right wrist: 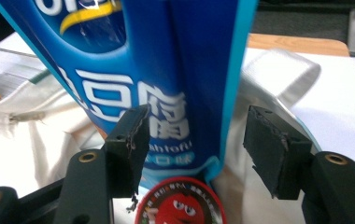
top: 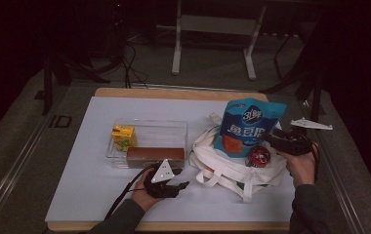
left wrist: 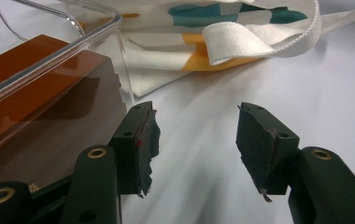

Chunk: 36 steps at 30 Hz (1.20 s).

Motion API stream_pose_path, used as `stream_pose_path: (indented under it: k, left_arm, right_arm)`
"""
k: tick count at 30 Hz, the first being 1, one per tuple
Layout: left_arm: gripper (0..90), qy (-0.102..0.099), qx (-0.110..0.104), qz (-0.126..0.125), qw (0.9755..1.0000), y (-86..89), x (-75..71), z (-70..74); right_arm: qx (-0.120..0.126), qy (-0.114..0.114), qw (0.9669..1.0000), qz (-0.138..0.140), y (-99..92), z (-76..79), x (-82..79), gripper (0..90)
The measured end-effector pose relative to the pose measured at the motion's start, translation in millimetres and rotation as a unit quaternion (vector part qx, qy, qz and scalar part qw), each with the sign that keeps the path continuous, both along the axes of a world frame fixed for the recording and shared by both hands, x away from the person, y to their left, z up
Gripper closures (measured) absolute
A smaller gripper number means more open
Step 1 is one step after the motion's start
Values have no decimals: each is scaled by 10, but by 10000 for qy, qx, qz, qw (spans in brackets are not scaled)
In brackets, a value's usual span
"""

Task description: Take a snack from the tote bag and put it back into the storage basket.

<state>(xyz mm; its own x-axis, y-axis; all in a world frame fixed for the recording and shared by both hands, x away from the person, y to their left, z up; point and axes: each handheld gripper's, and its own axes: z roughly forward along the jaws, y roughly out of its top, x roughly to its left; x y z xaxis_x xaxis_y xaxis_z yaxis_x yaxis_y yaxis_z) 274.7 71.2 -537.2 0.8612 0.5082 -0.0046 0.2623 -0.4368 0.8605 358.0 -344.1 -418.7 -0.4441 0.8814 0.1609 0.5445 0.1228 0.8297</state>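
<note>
On the counter (top: 91,195), the right claw (right wrist: 192,140) stands wide near the right edge, its pads apart from the blue snack bag (top: 248,127) that stands upright between them on the white tote bag (top: 222,168). A round red candy tin (top: 259,156) lies at the foot of the snack bag, just in front of the right claw. The left claw (left wrist: 194,140) rests near the front edge, open with nothing between its pads, just beside the clear tray (top: 183,127) that holds a brown box (top: 155,154) and a yellow juice carton (top: 124,137).
</note>
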Motion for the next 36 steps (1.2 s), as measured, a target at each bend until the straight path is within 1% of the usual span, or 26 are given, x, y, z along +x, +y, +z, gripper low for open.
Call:
stream_pose_path:
  k: [3,7,9,14,17,19,22,25,28,31,34,36]
  left_arm:
    - [466,-14,-5,-11,10000,-1,-2,-1]
    - [466,-18,-4,-11,10000,-2,-3,-1]
    - [466,-21,0,-13,10000,-3,-4,-1]
    - [467,-49,31,-29,10000,-13,-9,-3]
    - [466,-40,24,-24,10000,-12,-8,-2]
    - [467,-47,30,-26,10000,-13,-9,-3]
    - [467,-48,30,-25,10000,-13,-8,-3]
    - [467,-52,37,-29,10000,-14,-10,-3]
    - [466,-55,42,-28,10000,-15,-10,-3]
    - [467,-59,58,-25,10000,-17,-12,-3]
    - [467,-63,68,-32,10000,-18,-13,-2]
    - [467,-60,62,-30,10000,-17,-13,-3]
  right_arm:
    - [-19,17,10000,46,37,15,49,405]
    - [94,19,9998,190,89,29,117,414]
    - [97,27,9998,187,105,34,143,420]
    - [232,27,9995,208,104,11,191,423]
    - [337,32,9989,315,112,-8,218,426]
    - [317,24,9985,442,144,-20,236,428]
    - [345,-23,9977,590,189,-22,239,487]
    - [362,-60,9974,617,202,-19,230,562]
    - [495,-45,9962,711,181,-25,232,635]
    - [636,-24,9949,788,171,-33,234,727]
    - [732,-13,9939,819,177,-43,233,777]
    - [739,-16,9936,849,178,-44,228,802]
